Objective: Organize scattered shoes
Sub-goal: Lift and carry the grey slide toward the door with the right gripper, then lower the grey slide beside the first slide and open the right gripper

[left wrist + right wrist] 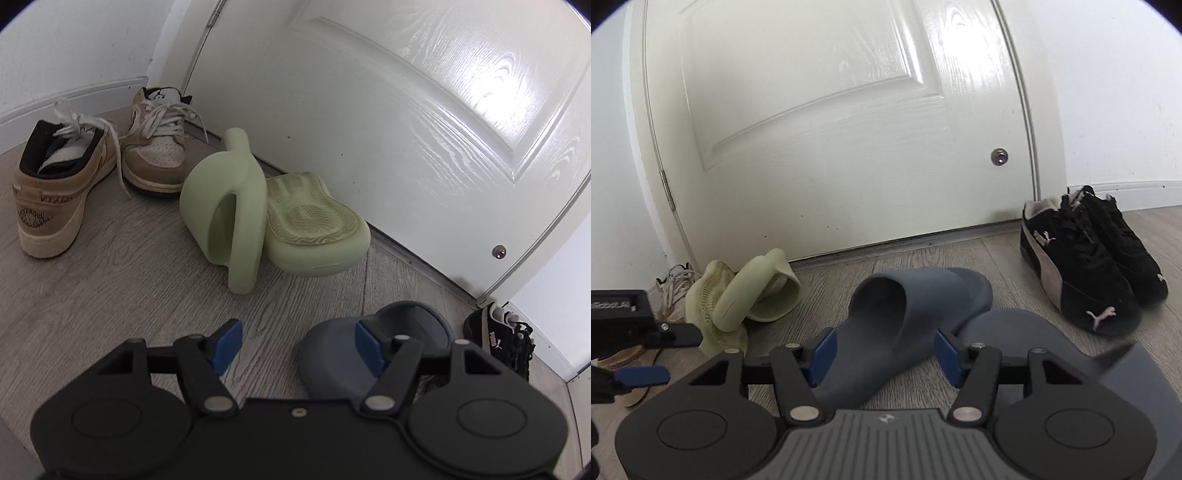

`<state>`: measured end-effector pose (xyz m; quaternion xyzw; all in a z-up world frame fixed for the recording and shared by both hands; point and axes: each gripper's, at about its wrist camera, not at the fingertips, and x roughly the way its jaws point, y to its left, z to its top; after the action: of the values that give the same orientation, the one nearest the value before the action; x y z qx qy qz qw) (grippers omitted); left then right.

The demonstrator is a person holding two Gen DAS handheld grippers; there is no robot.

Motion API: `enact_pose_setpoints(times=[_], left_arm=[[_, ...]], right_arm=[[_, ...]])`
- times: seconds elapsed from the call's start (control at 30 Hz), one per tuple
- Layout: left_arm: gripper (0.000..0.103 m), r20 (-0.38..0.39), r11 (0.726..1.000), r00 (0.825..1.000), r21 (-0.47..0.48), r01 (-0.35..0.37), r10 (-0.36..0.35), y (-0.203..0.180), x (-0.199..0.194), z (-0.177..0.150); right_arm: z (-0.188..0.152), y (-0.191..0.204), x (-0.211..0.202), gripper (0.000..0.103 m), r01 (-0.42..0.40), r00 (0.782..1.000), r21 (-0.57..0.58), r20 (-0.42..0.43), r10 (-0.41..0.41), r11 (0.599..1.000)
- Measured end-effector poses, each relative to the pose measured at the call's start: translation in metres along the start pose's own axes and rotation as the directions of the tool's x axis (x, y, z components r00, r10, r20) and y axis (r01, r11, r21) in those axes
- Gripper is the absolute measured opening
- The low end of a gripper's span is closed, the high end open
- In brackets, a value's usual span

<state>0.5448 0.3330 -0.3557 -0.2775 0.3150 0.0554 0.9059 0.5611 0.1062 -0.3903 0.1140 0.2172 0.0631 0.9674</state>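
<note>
Fingers of both grippers stand apart with nothing pinched: the left gripper [297, 349] hangs over bare floor, the right gripper [884, 352] straddles a grey slide.

By size: the tan sneakers [92, 166] in the corner and the black sneakers [1086, 258] right of the door [831, 110] look stiff and heaviest, best taken at the heel collar. The grey slides [901, 317] lie overlapped near the grippers, the green slides [266, 206] tumbled together by the door, one sole-up; both pairs look like light, springy foam, probably easiest pinched across the strap arch.
</note>
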Motion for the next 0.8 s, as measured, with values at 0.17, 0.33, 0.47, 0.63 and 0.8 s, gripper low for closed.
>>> enact_pose_setpoints(times=[0.17,0.33,0.47,0.63,0.8], left_arm=[[0.068,0.006,1.0,1.0,0.007,0.0,0.0,0.0,0.0,0.001],[0.068,0.013,0.999,1.0,0.039,0.006,-0.007,-0.006,0.0,0.001],[0.068,0.02,0.999,1.0,0.049,0.002,-0.003,-0.008,-0.001,0.001],[0.068,0.025,0.999,1.0,0.035,0.006,-0.007,-0.005,-0.003,0.002],[0.068,0.025,1.0,1.0,0.017,0.007,-0.007,-0.001,-0.003,0.003]], right_arm=[[0.005,0.007,0.041,0.06,0.059,0.998,-0.055,-0.02,-0.06,0.997],[0.006,0.006,0.07,0.06,0.12,0.992,-0.171,-0.022,-0.125,0.978],[0.004,0.0,0.073,0.035,0.1,0.995,-0.198,-0.006,-0.103,0.975],[0.0,-0.007,0.063,0.027,0.022,0.999,-0.159,-0.029,-0.027,0.987],[-0.015,0.003,0.032,0.023,-0.037,0.997,-0.149,-0.074,0.026,0.988]])
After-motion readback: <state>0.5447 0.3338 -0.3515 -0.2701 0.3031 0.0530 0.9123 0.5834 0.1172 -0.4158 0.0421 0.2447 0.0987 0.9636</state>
